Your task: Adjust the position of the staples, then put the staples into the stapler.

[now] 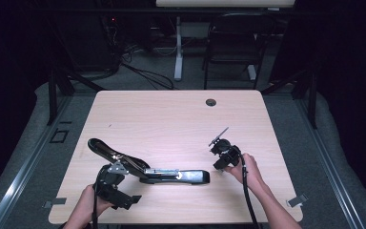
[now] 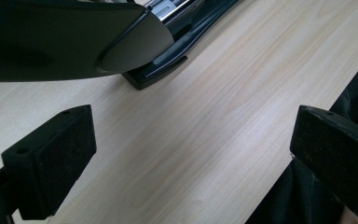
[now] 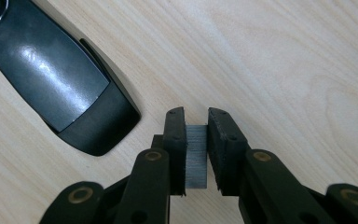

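Note:
A big black stapler (image 1: pixel 171 175) lies near the front of the wooden table (image 1: pixel 171 119), swung open, its top arm (image 1: pixel 106 149) raised to the left. My left gripper (image 1: pixel 119 188) is beside that arm, and its jaws stand wide apart over bare wood (image 2: pixel 191 149). The stapler's arm (image 2: pixel 74 42) and base (image 2: pixel 168 65) are just beyond them. My right gripper (image 1: pixel 220 164) hovers right of the stapler's front end (image 3: pixel 60 79). It (image 3: pixel 196 117) is shut on a short grey strip of staples (image 3: pixel 196 154), and both pads press on the strip's sides.
A round cable hole (image 1: pixel 211 102) sits near the table's far edge. Behind the table stand a black chair (image 1: pixel 233 43) and a white desk leg (image 1: pixel 178 47), with cables on the floor. The table's front edge and dark trousers (image 2: pixel 303 186) are close to the left gripper.

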The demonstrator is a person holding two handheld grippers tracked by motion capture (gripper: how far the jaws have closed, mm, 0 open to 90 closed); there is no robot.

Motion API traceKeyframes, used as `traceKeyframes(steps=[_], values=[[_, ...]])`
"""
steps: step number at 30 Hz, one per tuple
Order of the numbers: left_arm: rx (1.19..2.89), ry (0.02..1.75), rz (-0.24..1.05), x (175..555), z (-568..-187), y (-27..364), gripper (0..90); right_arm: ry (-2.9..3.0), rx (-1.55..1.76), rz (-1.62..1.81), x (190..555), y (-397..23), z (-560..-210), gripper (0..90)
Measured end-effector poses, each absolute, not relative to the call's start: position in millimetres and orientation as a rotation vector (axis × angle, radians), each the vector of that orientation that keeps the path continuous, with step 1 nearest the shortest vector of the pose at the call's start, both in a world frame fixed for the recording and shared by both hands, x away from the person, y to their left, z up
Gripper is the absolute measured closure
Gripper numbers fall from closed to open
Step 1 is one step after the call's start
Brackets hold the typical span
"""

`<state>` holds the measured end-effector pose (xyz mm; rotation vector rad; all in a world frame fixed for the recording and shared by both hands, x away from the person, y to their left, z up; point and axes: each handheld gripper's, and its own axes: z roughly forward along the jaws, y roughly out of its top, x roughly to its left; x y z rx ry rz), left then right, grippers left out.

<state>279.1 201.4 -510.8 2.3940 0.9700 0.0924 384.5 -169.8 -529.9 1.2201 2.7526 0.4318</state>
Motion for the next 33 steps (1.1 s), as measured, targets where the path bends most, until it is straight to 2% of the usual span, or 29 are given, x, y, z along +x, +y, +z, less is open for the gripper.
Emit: traceKeyframes(steps=[33], values=[[2.386, 0.99, 0.078, 280.7, -511.3, 204.7, 0.2, 2.781, 1.085, 0.548, 379.8, -167.1, -511.6, 78.2]])
